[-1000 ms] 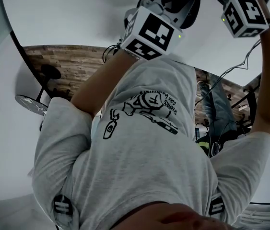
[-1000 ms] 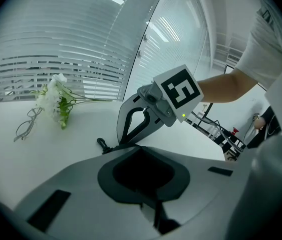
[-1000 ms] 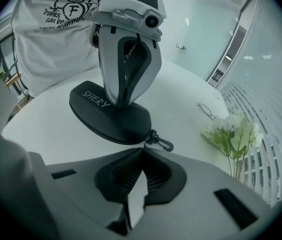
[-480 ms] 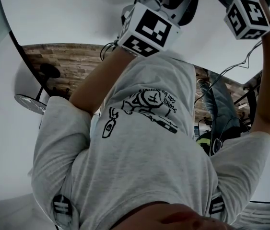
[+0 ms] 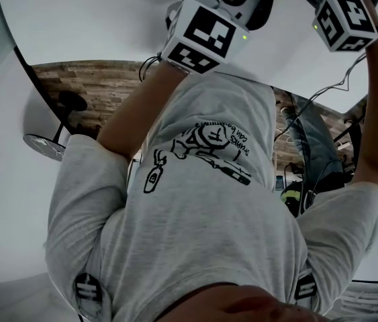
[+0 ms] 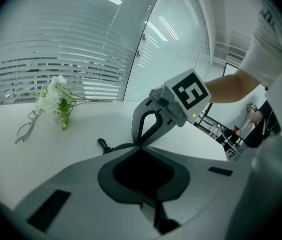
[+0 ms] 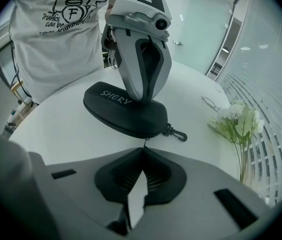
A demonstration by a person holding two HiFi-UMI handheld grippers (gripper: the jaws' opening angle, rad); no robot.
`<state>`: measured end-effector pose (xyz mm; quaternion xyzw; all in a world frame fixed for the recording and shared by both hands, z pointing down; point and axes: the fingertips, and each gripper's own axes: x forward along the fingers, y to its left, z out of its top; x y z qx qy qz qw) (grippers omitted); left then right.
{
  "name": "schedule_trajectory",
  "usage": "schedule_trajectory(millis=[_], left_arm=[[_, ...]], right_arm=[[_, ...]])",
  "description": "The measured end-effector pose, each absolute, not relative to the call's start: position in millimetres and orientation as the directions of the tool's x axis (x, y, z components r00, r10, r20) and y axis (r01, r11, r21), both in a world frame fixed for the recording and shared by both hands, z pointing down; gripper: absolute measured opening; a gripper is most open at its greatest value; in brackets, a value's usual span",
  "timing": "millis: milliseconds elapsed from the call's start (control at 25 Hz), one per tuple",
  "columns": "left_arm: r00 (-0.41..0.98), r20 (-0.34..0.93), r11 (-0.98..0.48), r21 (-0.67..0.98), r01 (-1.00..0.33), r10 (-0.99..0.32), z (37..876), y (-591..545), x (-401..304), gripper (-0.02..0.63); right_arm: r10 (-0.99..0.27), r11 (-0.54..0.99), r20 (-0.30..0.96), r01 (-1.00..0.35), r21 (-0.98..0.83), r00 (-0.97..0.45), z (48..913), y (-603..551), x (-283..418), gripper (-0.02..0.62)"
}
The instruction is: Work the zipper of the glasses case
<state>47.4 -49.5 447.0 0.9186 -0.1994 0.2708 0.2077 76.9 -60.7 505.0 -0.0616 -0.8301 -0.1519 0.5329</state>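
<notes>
1. The black glasses case [image 7: 125, 113], lettered "SHERY", lies flat on the white table [image 7: 65, 134] between your 2 grippers.
2. Its zipper pull [image 7: 145, 141] sticks out from the end of the case nearest your right gripper, just beside a black snap hook [image 7: 177, 133] that rests on the table.
3. Your right gripper [image 7: 143, 151] has its jaws brought together, with the zipper pull pinched at their tips.
4. Your left gripper [image 7: 142, 98] stands nearly upright on top of the case with its jaws closed onto it. In the left gripper view, the case's black fills the space between them.
5. Off to the side, well apart from the case, a sprig of white flowers [image 7: 238, 121] lies on the table, with wire-framed eyeglasses [image 7: 212, 103] near it.
6. In the head view, your grey printed T-shirt [image 5: 209, 220] fills most of the frame, with both grippers at the top edge.
</notes>
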Motion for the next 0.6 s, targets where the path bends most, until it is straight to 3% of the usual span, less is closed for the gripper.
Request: schedule_trajectory(millis=[600], left_arm=[[0.774, 0.581, -0.841, 0.263, -0.473, -0.254, 455.1, -58.7, 52.1, 0.02]], right_arm=[[-0.067, 0.956, 0.905, 0.231, 0.178, -0.42, 513.0, -58.8, 84.0, 0.002]])
